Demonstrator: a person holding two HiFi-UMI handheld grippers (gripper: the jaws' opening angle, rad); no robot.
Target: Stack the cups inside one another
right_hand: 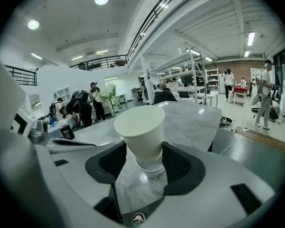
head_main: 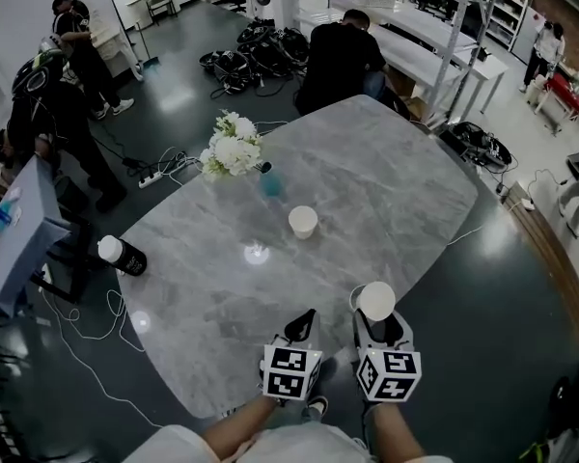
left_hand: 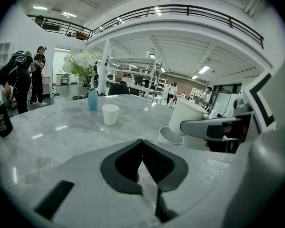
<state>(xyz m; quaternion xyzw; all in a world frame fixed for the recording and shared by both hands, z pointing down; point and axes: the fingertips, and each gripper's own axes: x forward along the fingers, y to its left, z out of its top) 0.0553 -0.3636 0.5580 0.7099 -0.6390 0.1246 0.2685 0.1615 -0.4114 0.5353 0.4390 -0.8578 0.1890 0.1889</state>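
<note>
My right gripper (head_main: 377, 321) is shut on a white paper cup (head_main: 375, 300), held tilted just above the marble table (head_main: 386, 181) near its front edge. In the right gripper view that cup (right_hand: 143, 129) sits between the jaws, and right under it a second white cup (right_hand: 152, 173) stands on the table. The left gripper view shows the held cup (left_hand: 186, 116) over the lower cup (left_hand: 171, 136). A third white cup (head_main: 303, 222) stands alone mid-table (left_hand: 110, 114). My left gripper (head_main: 306, 318) is beside the right one, shut with nothing in it (left_hand: 142, 144).
A blue vase (head_main: 270, 183) with white flowers (head_main: 232, 145) stands at the far left of the table. A black bottle with a white cap (head_main: 123, 256) is at the left edge. People, shelving and floor cables surround the table.
</note>
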